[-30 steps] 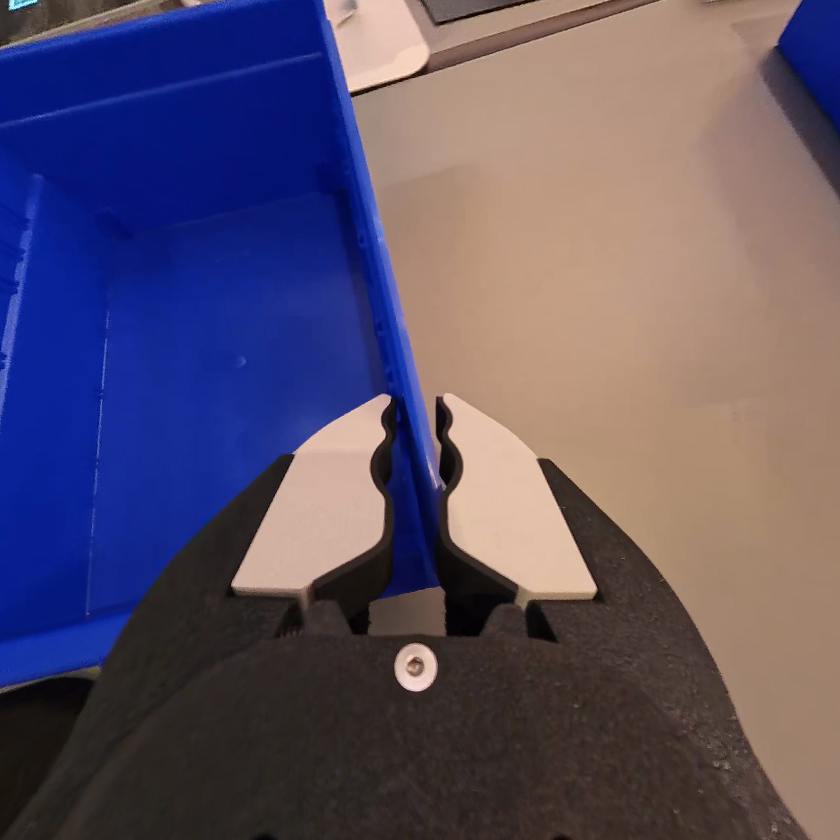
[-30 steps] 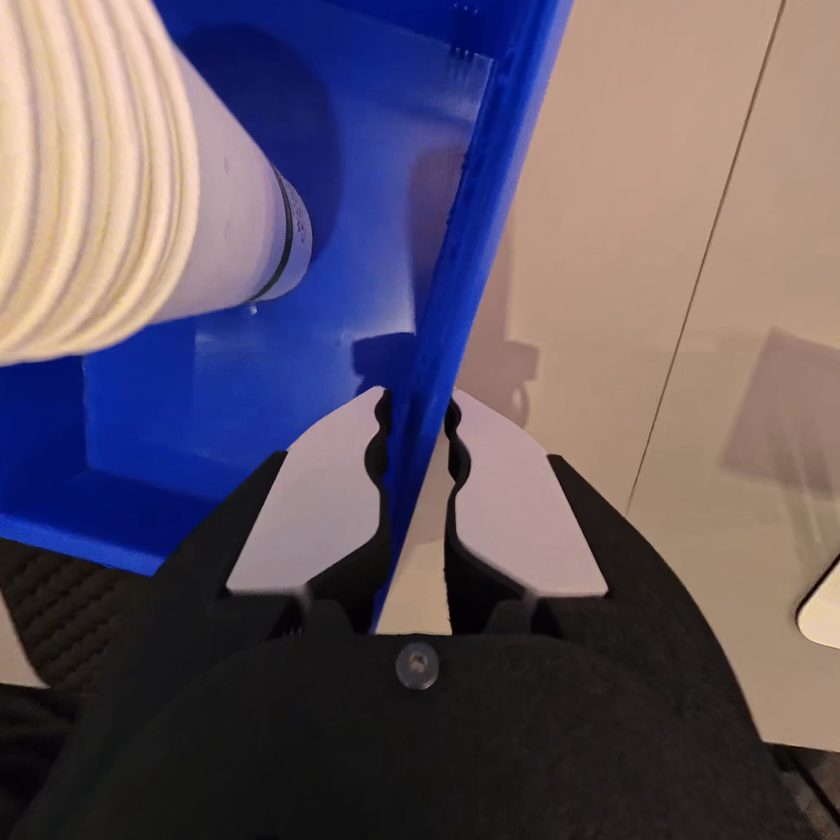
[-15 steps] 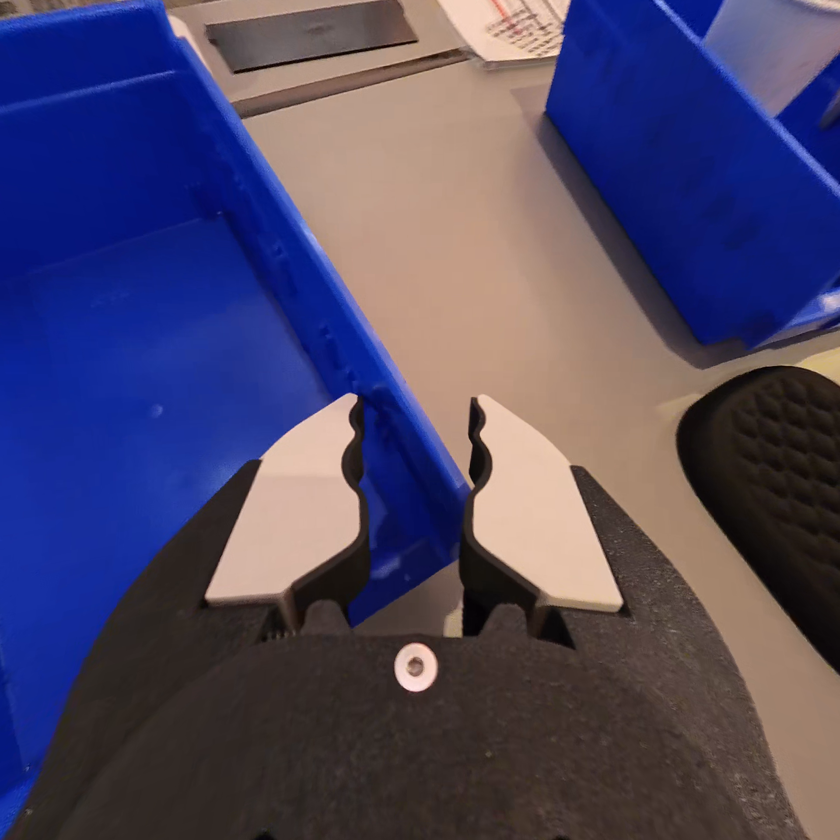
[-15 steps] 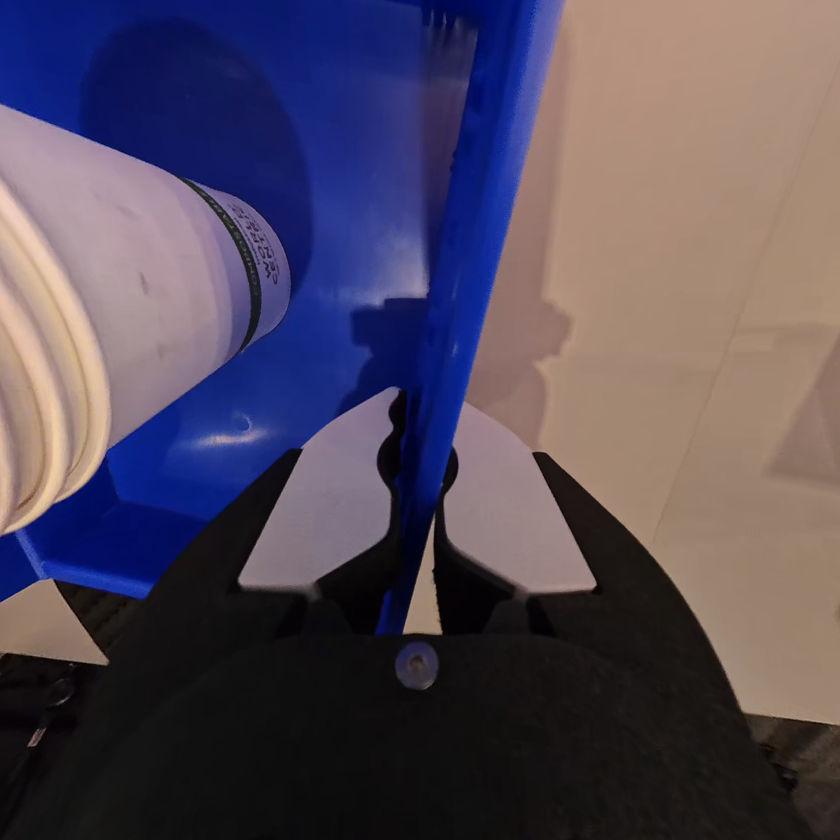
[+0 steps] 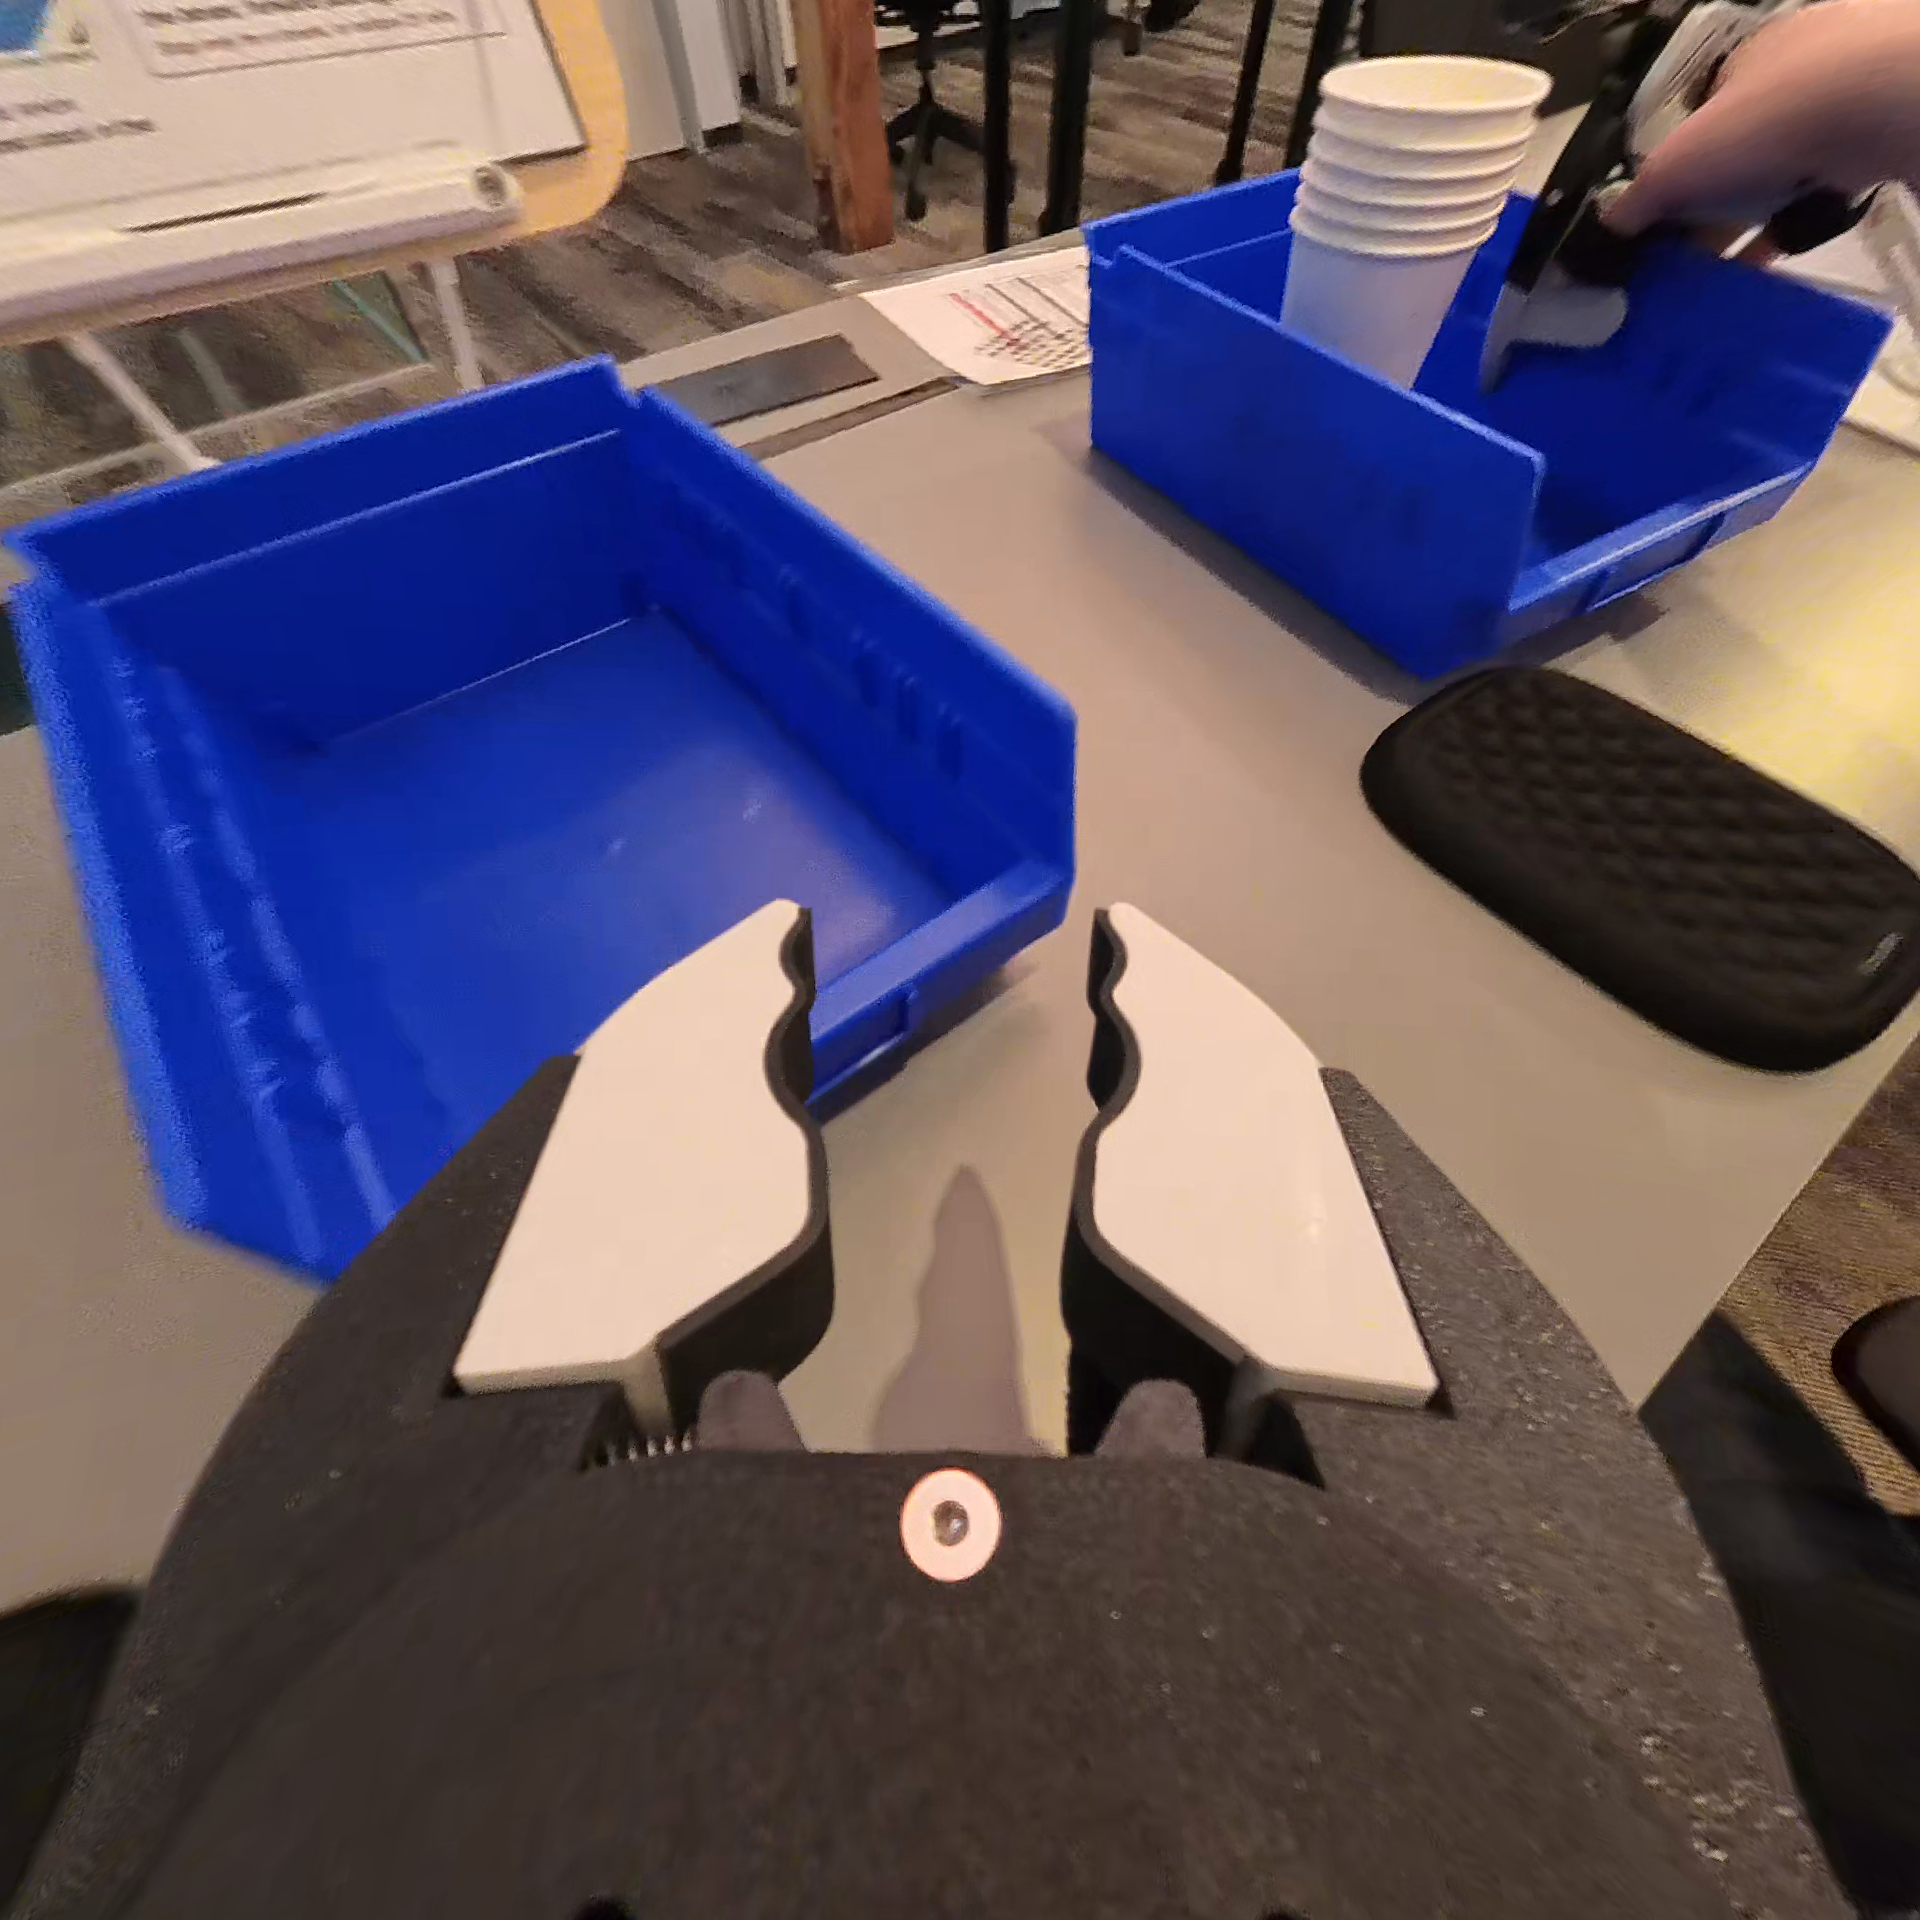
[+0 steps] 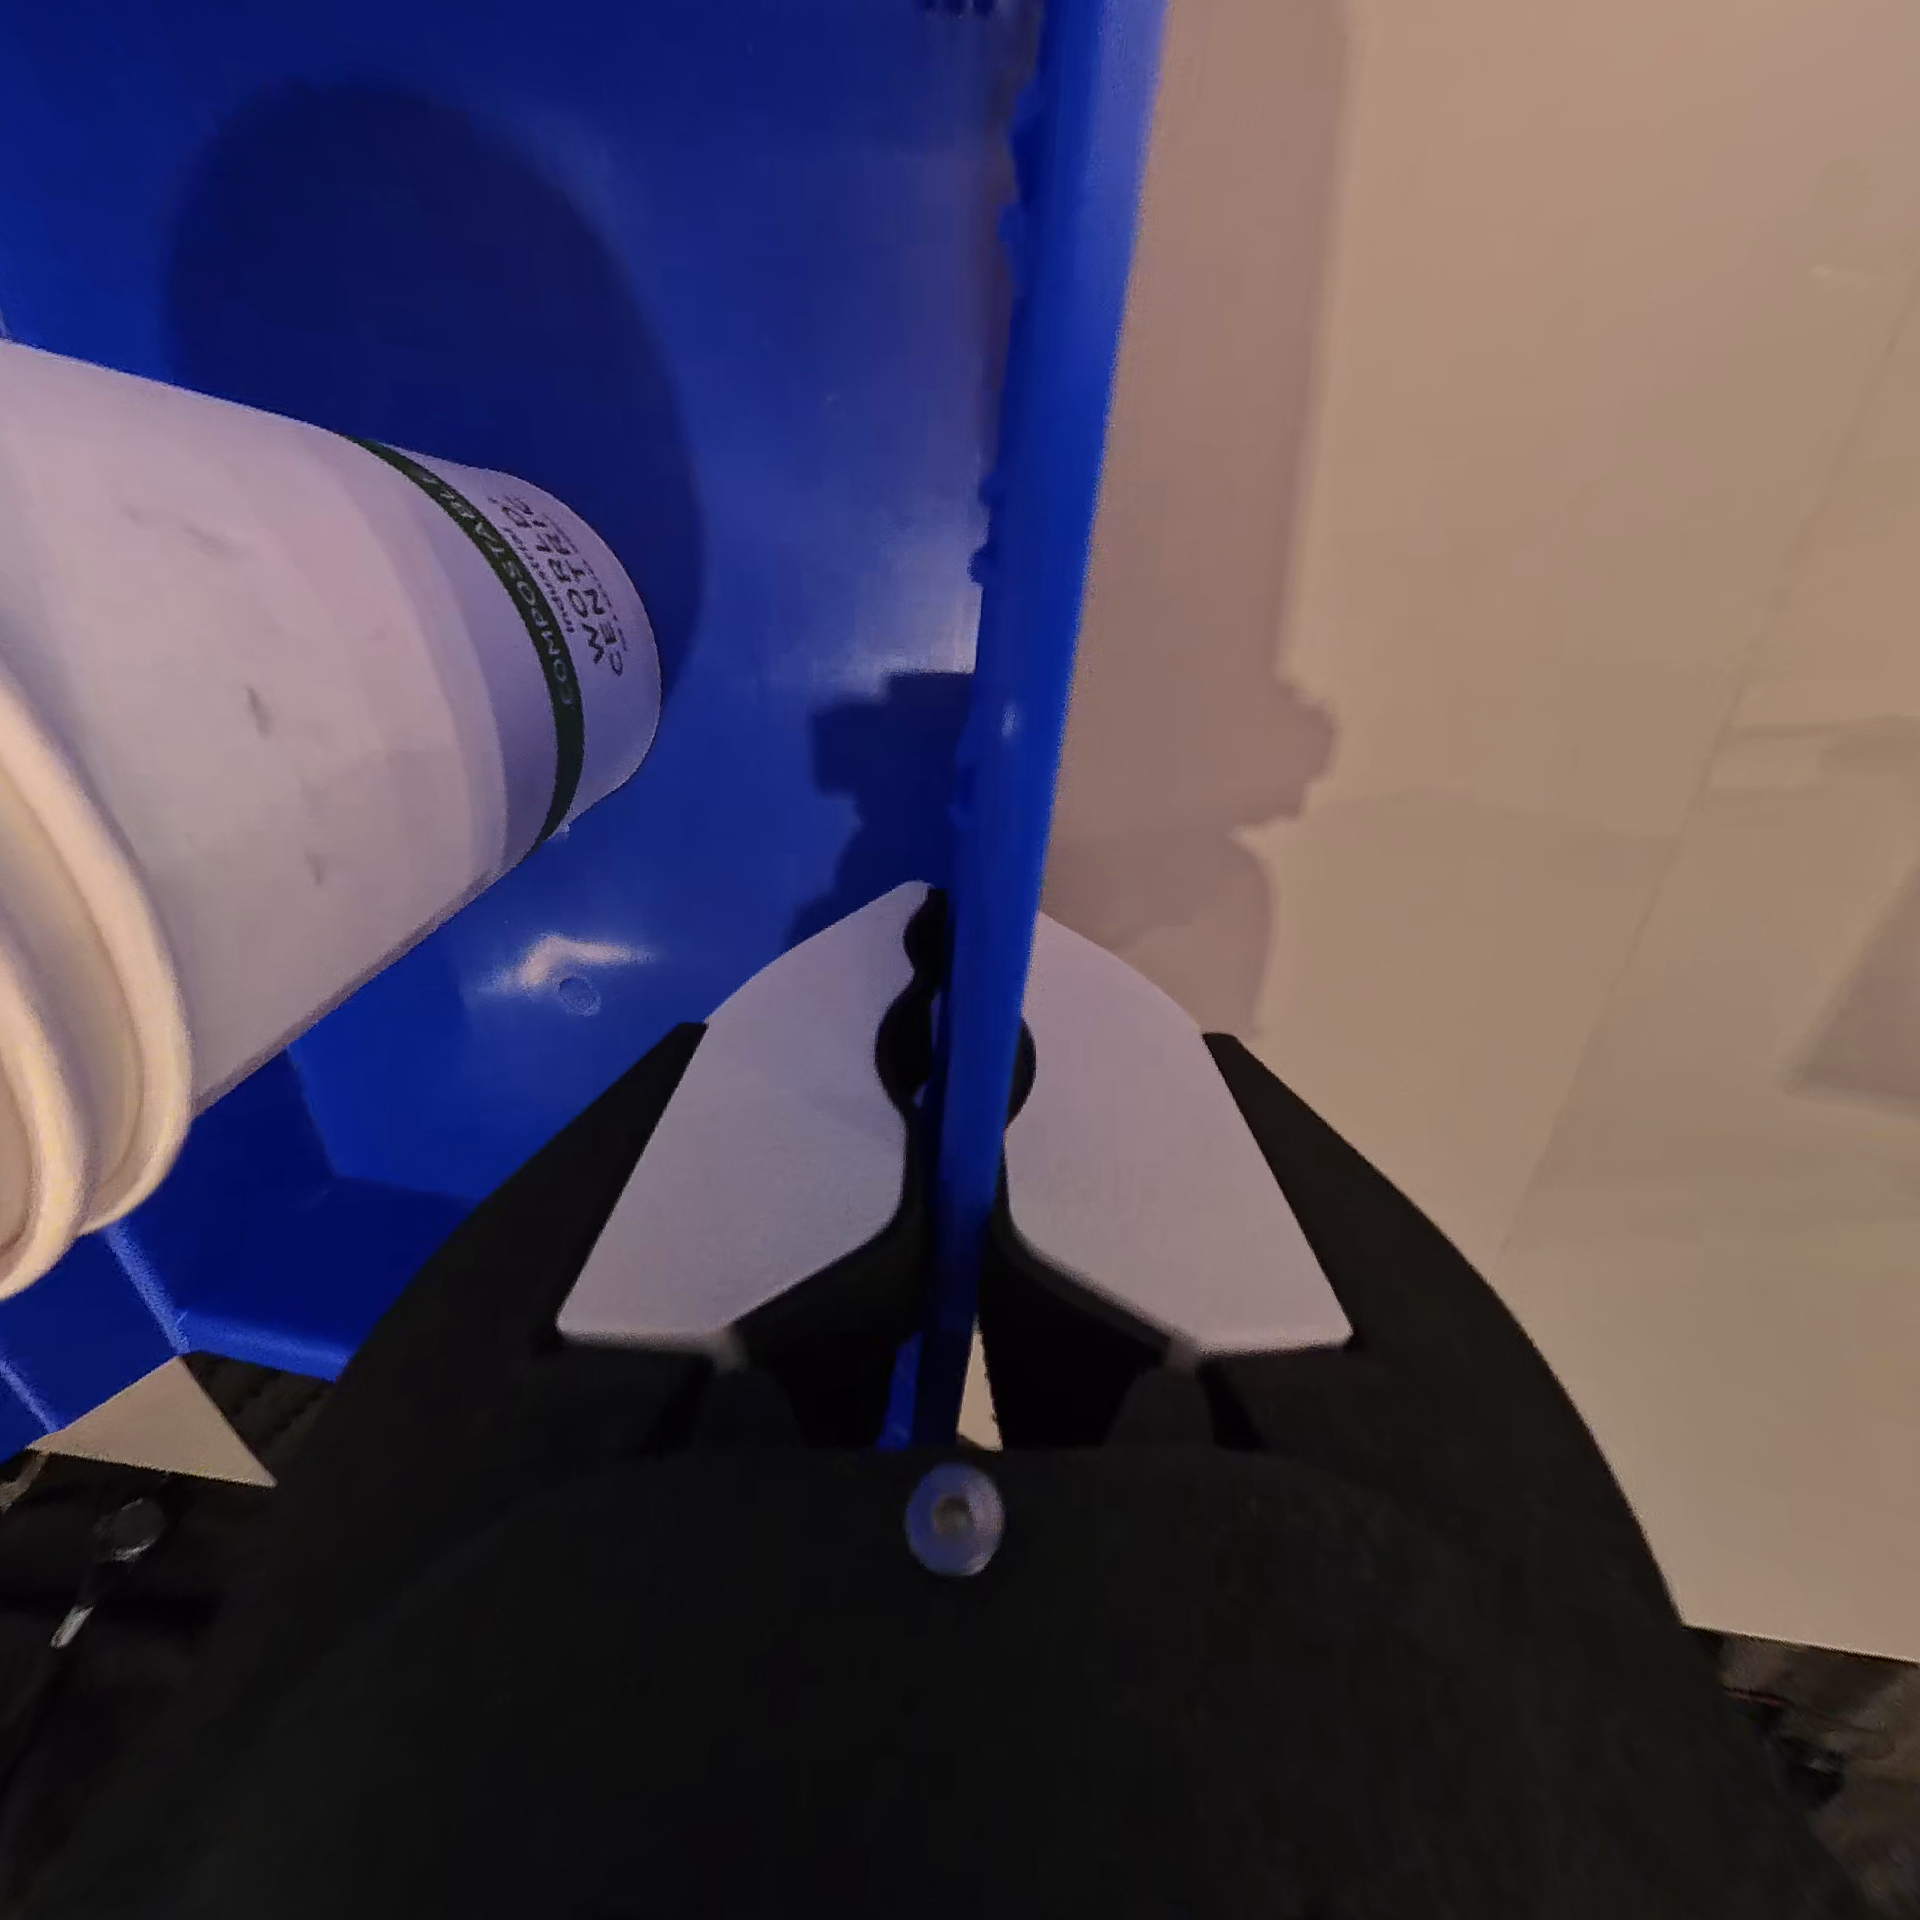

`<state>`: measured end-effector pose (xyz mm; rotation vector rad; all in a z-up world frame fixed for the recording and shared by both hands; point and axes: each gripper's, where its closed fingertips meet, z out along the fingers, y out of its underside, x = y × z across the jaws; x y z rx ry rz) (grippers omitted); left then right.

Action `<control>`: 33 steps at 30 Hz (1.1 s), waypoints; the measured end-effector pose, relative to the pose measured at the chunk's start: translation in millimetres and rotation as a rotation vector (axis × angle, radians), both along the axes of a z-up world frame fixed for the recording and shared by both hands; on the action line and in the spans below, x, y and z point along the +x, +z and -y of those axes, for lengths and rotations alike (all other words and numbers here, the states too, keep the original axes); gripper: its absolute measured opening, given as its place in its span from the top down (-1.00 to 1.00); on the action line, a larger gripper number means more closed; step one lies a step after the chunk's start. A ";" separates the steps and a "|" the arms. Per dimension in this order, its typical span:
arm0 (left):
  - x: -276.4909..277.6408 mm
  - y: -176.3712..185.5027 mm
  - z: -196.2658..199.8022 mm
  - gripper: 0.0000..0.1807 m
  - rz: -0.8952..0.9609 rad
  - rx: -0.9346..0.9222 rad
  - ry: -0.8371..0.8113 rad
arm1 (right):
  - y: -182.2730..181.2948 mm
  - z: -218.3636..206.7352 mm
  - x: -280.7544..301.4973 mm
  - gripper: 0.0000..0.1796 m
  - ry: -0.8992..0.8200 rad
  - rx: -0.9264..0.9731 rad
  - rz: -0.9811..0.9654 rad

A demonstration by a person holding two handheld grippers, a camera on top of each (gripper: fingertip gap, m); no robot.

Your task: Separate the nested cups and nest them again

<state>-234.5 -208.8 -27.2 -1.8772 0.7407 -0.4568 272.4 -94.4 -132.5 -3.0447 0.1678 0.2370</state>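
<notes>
Grey bench (image 5: 1195,582): my left gripper (image 5: 951,961) gapes empty; right gripper (image 6: 961,914) pinches the bin (image 6: 1049,520) wall. Paper cups (image 5: 1403,197) stand inside — light, crushable, tightly nested; grip just below a rim.

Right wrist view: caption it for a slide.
Right claw shut on blue bin wall; nested cups inside.
</notes>
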 end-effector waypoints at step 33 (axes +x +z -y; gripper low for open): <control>-279.8 -17.5 31.7 0.50 0.087 -0.031 0.445 | 209.7 -97.9 -456.8 0.95 0.509 0.112 -0.088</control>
